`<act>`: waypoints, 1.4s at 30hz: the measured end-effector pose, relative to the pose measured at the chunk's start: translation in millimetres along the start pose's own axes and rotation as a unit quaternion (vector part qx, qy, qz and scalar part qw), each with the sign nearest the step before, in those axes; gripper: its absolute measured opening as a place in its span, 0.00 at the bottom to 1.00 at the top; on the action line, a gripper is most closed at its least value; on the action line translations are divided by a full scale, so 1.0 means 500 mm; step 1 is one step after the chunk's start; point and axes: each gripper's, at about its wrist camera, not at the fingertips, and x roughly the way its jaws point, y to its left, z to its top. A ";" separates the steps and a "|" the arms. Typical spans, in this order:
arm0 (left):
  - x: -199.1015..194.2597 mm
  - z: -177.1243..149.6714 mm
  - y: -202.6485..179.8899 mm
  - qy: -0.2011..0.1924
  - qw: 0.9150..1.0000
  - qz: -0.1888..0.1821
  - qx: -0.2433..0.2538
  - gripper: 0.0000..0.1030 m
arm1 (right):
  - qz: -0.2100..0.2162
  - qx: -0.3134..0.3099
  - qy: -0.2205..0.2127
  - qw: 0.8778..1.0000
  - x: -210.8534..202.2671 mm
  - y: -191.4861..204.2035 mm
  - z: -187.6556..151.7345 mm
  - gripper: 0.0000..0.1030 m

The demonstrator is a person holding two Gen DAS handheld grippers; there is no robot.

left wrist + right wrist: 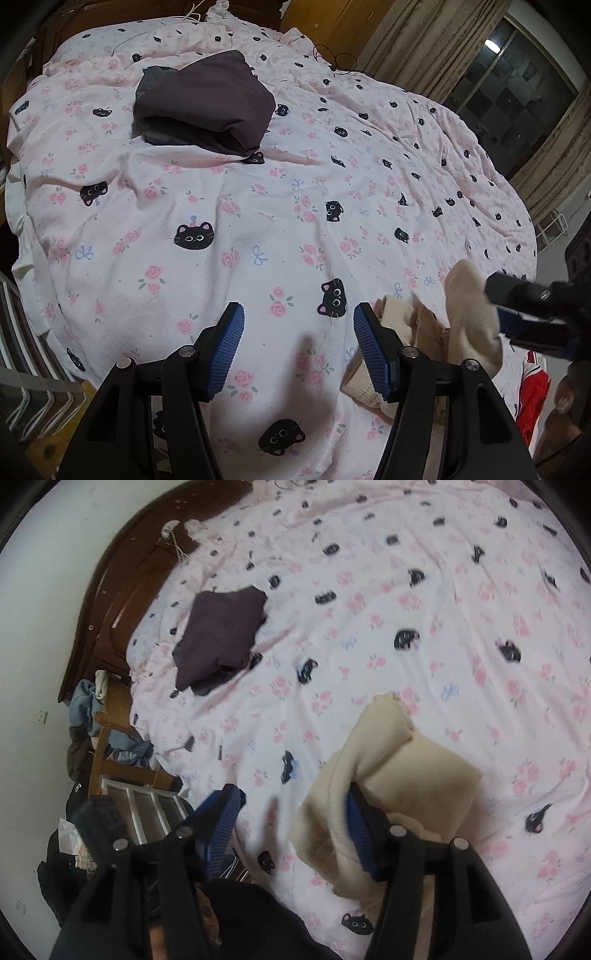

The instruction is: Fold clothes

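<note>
A cream knitted garment lies bunched on the pink cat-print bedspread, close in front of my right gripper. That gripper is open, with the cream cloth draped over its right finger and not pinched. In the left wrist view the same cream garment sits at the lower right, with the right gripper reaching into it from the right. My left gripper hangs open over bare bedspread, just left of the garment. A folded dark purple garment rests at the far side of the bed.
A wooden headboard runs along the bed's far left. A wooden chair heaped with blue clothes stands beside the bed. Beige curtains and a dark window lie beyond the bed. A red garment lies at the bed's near right edge.
</note>
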 end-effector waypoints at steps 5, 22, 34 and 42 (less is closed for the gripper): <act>0.000 -0.001 -0.003 -0.002 1.000 0.003 -0.003 0.55 | 0.026 0.029 0.030 0.999 0.026 -0.014 0.012 0.58; 0.002 0.003 0.033 -0.001 0.999 0.024 -0.028 0.55 | -0.061 0.104 0.135 0.983 0.158 0.001 0.056 0.59; 0.004 0.001 0.036 0.012 0.999 0.013 -0.035 0.55 | -0.075 0.034 0.073 0.994 0.026 0.033 0.086 0.59; 0.006 -0.001 0.031 0.018 0.999 0.004 -0.034 0.55 | -0.106 -0.075 0.037 0.991 -0.051 -0.049 -0.017 0.59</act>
